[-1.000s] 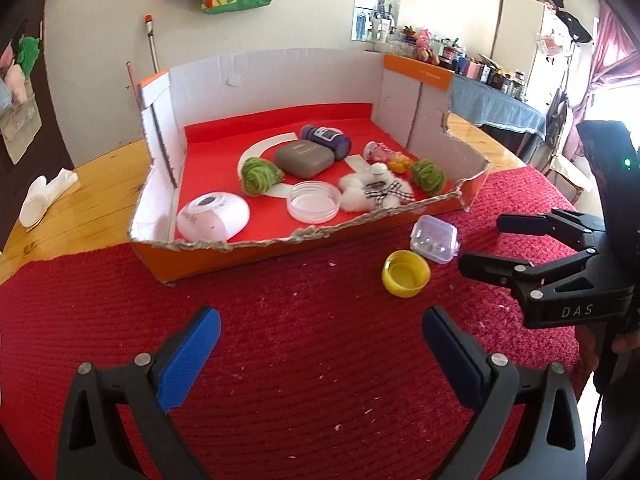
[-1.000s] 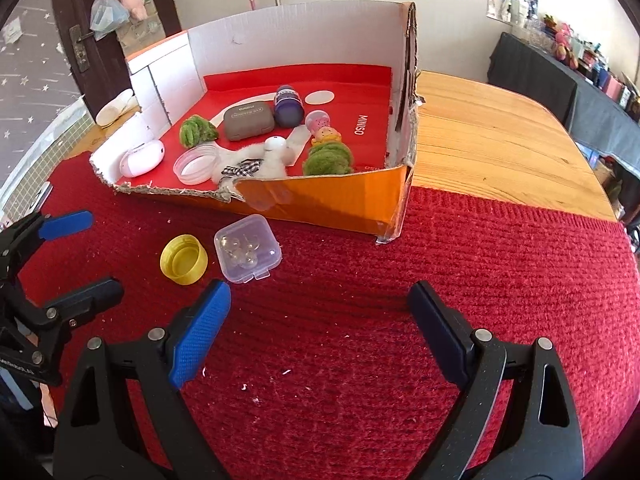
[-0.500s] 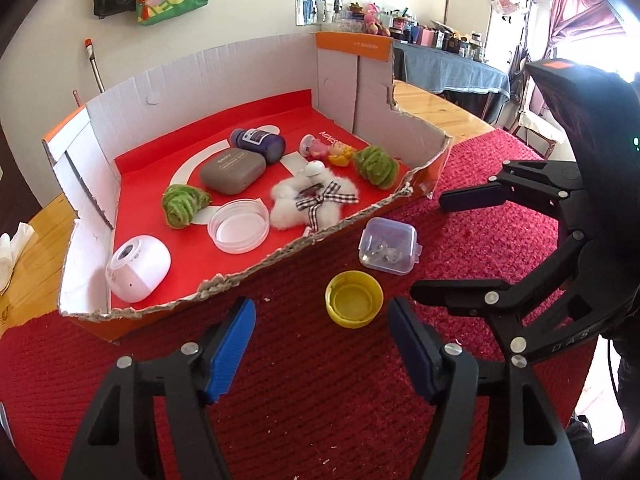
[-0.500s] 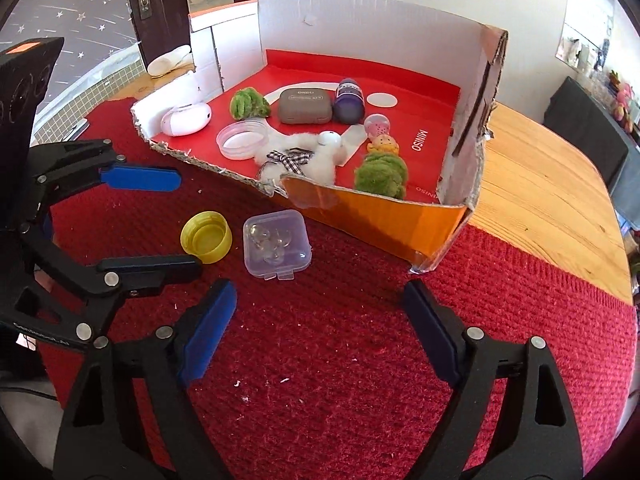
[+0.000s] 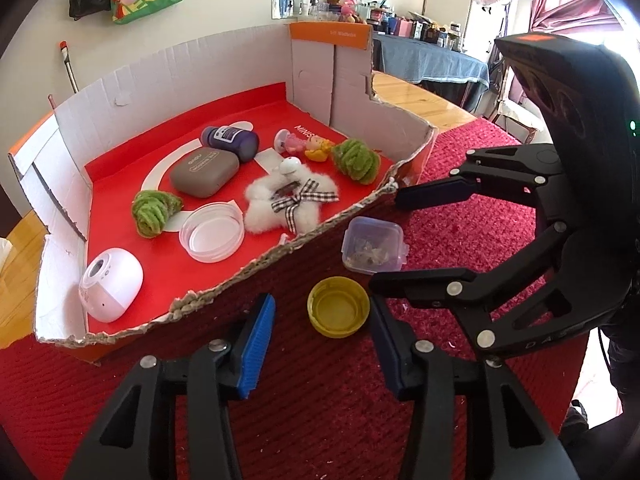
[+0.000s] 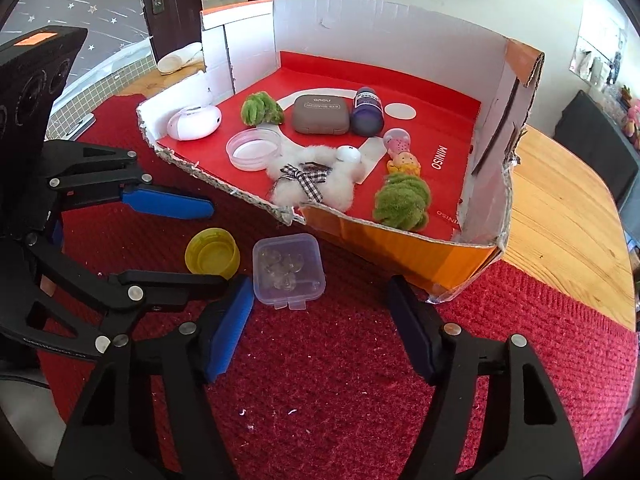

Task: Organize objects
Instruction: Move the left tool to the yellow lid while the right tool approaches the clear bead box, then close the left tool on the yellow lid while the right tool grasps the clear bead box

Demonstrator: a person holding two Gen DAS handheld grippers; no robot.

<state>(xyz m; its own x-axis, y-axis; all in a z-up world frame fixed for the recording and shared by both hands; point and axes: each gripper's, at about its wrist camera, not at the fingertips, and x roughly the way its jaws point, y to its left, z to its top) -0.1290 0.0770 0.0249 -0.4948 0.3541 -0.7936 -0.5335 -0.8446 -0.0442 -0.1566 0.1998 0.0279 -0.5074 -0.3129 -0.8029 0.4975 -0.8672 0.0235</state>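
A yellow bottle cap [image 5: 338,312] lies open side up on the red mat, just outside the cardboard box [image 5: 312,72]. My left gripper [image 5: 322,308] straddles the cap and its jaws are closing; the right pad is nearly at the cap's rim, while the left pad still stands off. Beside the cap sits a small clear plastic case [image 6: 288,274] of little clear pieces. My right gripper [image 6: 320,284] has this case between its fingertips, and its jaws are closing too, with a gap left on the right side. The left gripper [image 6: 218,245] comes in from the left around the cap [image 6: 212,254].
The box [image 6: 320,28] has a red floor and a torn front edge. It holds a white device [image 5: 110,290], two green fuzzy balls, a grey case [image 5: 204,172], a purple bottle [image 5: 230,142], a clear round lid [image 5: 212,232], a white fluffy toy [image 5: 288,200] and small figures. A wooden table [image 6: 560,208] lies right of the box.
Both pairs of jaws have narrowed. The left gripper has come up around the yellow cap and the right around the clear case. Both views have rolled.
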